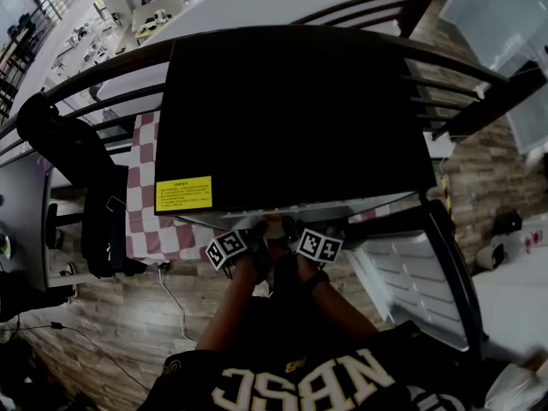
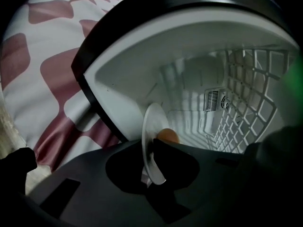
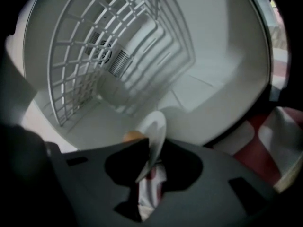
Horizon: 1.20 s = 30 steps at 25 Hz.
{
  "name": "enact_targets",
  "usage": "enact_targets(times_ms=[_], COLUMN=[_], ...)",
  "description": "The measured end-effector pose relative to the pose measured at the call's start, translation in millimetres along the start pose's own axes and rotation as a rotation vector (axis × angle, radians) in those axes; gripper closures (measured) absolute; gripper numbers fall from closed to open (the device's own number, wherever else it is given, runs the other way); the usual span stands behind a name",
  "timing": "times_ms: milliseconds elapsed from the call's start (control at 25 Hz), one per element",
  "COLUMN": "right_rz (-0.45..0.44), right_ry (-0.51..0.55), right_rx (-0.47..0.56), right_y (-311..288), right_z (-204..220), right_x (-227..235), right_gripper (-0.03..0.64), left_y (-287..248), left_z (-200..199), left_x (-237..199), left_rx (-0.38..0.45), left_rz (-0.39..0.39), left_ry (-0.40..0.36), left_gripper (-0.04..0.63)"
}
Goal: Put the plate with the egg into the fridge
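Plate (image 2: 150, 126) sits in both tongs at once, at the open mouth of the fridge (image 1: 291, 118). Left tongs (image 2: 152, 151) are pinched nearly closed on its near rim. Right tongs (image 3: 150, 161) are clamped a little wider on the rim from the other side. Egg (image 2: 167, 135) rests on the plate just beyond the jaw tips, brown and half hidden behind one jaw in each gripper view. The plate's far rim reaches into the white cavity; cannot tell whether it touches the fridge floor. Head view alone gives the outside: black fridge top with a yellow label (image 1: 183, 193), the door (image 1: 411, 281) swung open at picture right, a red-and-white checked cloth (image 1: 145, 221) under the fridge, and both forearms meeting at the front edge. Plate and egg are hidden there under the fridge's lip. The gripper views alone show the inside: wire rack (image 2: 246, 103), and a vent (image 2: 213, 100) on the back wall. Left gripper view also catches the checked cloth beside the fridge wall. Plate reads edge-on in both gripper views, its face parallel to the wire rack and the egg-bearing side turned toward that rack. Its edge line runs from the tongs inward toward the back wall.
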State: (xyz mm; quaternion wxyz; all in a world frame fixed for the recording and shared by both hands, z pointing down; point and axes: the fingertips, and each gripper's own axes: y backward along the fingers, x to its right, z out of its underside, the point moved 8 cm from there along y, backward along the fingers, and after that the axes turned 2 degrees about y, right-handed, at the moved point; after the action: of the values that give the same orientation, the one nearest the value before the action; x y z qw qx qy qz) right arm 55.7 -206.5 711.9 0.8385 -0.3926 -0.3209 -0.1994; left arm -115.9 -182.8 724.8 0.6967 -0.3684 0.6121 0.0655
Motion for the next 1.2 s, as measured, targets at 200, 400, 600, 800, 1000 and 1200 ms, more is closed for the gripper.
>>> enact_targets(times_ms=[200, 400, 600, 800, 1000, 1200], right_rz=[0.041, 0.082, 0.184, 0.189, 0.199, 0.228], right_ry=[0.071, 0.150, 0.300, 0.347, 0.408, 0.454], right_rx=[-0.004, -0.008, -0.010, -0.002, -0.003, 0.006], right_y=[0.7, 1.6, 4.9, 5.0, 3.9, 2.5], right_z=[0.1, -0.7, -2.6, -0.4, 2.6, 5.3], right_x=[-2.5, -6.1, -10.7, -9.2, -8.5, -8.6], right_gripper=[0.524, 0.502, 0.461, 0.453, 0.453, 0.453], left_y=[0.2, 0.6, 4.4, 9.8, 15.5, 19.6], left_z=[0.2, -0.4, -0.1, -2.3, -0.8, -3.2], left_x=[1.9, 7.6, 11.9, 10.7, 3.6, -4.9], left_rx=[-0.008, -0.033, -0.050, -0.071, -0.120, -0.158], left_rz=[-0.023, -0.034, -0.061, -0.066, -0.092, -0.092], left_ry=[-0.016, -0.063, -0.118, -0.141, -0.162, -0.131], left_gripper=[0.540, 0.488, 0.446, 0.409, 0.360, 0.345])
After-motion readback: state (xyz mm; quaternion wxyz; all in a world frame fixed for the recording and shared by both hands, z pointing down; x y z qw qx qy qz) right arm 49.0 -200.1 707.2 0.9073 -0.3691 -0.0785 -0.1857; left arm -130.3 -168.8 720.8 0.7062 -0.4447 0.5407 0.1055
